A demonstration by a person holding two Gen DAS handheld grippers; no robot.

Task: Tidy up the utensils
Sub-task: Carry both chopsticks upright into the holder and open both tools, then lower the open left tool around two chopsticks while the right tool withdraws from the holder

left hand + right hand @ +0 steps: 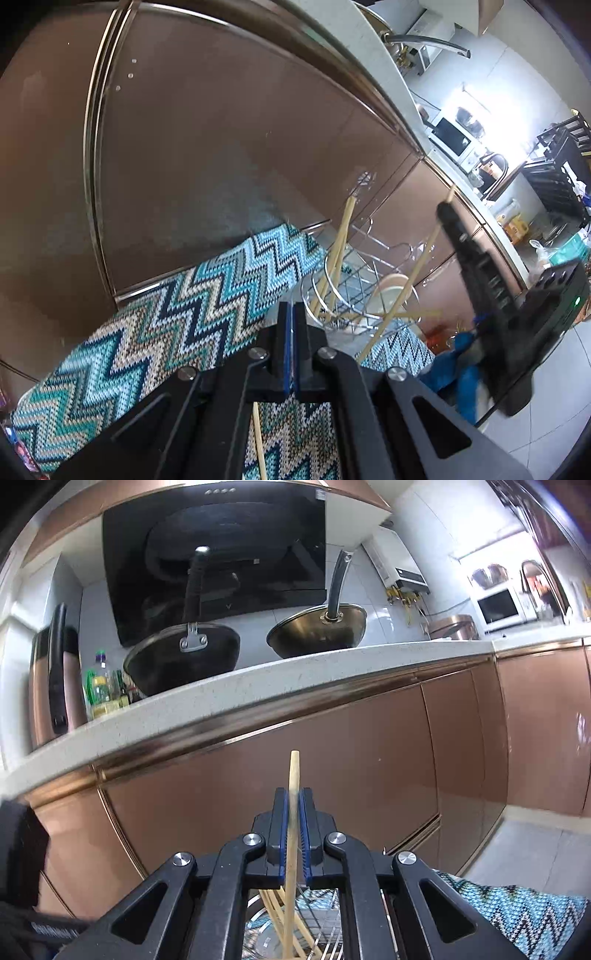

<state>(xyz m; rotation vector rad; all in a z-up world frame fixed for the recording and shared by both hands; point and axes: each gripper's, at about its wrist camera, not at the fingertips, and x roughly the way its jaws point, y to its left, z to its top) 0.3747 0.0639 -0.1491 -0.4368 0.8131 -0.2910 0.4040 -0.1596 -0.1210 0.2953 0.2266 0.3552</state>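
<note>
My right gripper point(293, 805) is shut on a wooden chopstick point(294, 775) that stands nearly upright, its lower end reaching down toward the wire utensil rack point(325, 941), where several chopsticks lean. In the left wrist view the right gripper point(448, 212) holds this chopstick point(410, 284) above the chrome rack point(351, 295); another chopstick point(341, 240) leans in the rack's ring holder. My left gripper point(291, 314) is shut and holds nothing I can see. One chopstick point(258, 443) lies on the zigzag cloth point(147, 332) beneath it.
Brown cabinet doors point(221, 147) rise right behind the cloth. A white dish point(388, 295) sits in the rack. On the counter point(221, 701) above are two pans point(184, 653), bottles point(103, 686) and a microwave point(498, 605). Tiled floor point(535, 853) lies to the right.
</note>
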